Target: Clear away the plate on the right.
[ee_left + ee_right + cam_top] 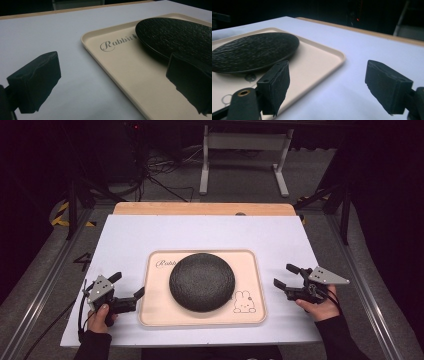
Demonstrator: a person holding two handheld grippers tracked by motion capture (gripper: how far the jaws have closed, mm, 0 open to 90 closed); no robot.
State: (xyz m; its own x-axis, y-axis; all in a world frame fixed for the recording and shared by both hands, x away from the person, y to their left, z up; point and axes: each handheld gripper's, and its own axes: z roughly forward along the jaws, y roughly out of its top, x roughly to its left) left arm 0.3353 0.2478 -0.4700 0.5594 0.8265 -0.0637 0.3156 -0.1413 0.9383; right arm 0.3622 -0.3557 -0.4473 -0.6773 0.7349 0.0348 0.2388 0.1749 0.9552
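My left gripper (129, 286) sits at the near-left of the table, jaws apart, nothing between them. 1 jaw hangs over the left rim of the beige tray (150, 317), the other over the white mat (130, 240); contact with the rim can't be confirmed. In the left gripper view 1 jaw sits over the tray's floor, the other over the mat.

My right gripper (284, 276) is just right of the tray, jaws spread wide, empty, not touching the tray. In the right gripper view 1 jaw stands in front of the tray's edge, the other over the mat.

A round black textured plate (202, 281) lies flat at the tray's middle, between both grippers, untouched. A rabbit drawing (244, 302) marks the tray's near-right corner, "Rabbit" script (113, 44) its far-left.
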